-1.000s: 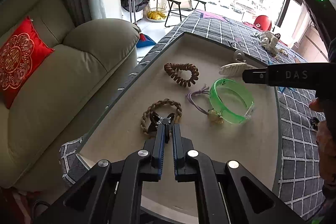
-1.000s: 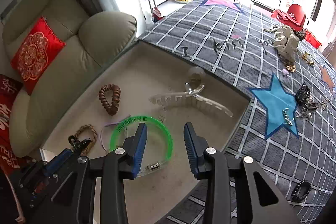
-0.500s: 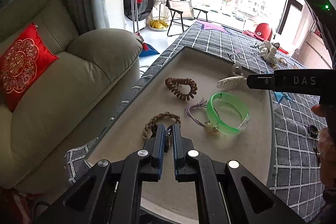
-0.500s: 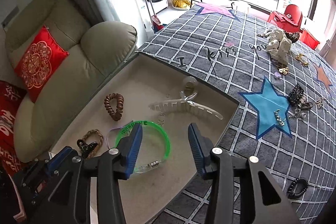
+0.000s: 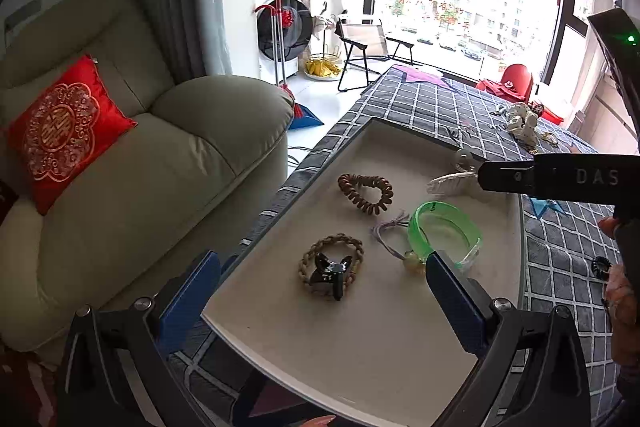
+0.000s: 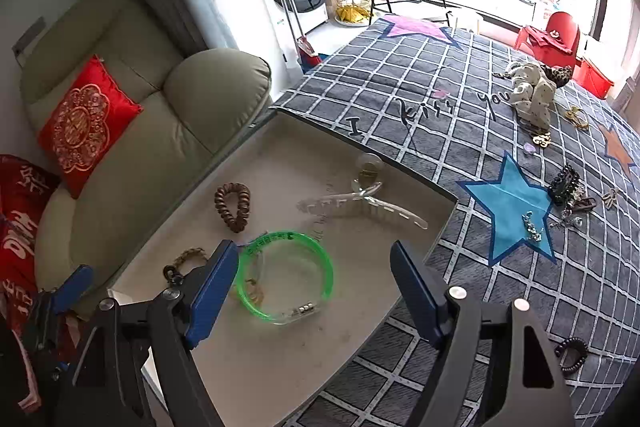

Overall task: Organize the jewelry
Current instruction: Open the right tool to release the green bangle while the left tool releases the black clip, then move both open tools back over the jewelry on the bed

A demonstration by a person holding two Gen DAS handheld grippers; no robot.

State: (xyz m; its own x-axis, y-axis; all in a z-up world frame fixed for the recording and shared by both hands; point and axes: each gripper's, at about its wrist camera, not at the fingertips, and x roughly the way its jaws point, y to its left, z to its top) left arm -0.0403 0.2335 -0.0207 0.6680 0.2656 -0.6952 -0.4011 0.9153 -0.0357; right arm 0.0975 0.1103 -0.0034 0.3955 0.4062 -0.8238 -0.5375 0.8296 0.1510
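Note:
A beige tray (image 5: pixel 360 347) (image 6: pixel 260 367) lies on a grey checked cloth. In it lie a braided tan hair tie with a black clip (image 5: pixel 331 267) (image 6: pixel 182 263), a brown spiral tie (image 5: pixel 366 193) (image 6: pixel 233 205), a green bangle (image 5: pixel 445 231) (image 6: pixel 286 277), a purple cord with a bead (image 5: pixel 390 239) and a clear claw clip (image 5: pixel 450 183) (image 6: pixel 362 207). My left gripper (image 5: pixel 320 299) is open and empty, just short of the braided tie. My right gripper (image 6: pixel 314 293) is open and empty above the green bangle.
Loose jewelry lies on the cloth to the right: a dark clip pile (image 6: pixel 568 187), a silver piece on the blue star (image 6: pixel 530 225), a black spiral tie (image 6: pixel 572 355), a spotted scrunchie (image 6: pixel 534 93). A beige sofa (image 5: pixel 140 187) with a red cushion (image 5: pixel 64 131) stands left.
My left gripper has opened and let go of the black clip on the braided tie, and has drawn back. My right gripper has opened wider and lifted a little.

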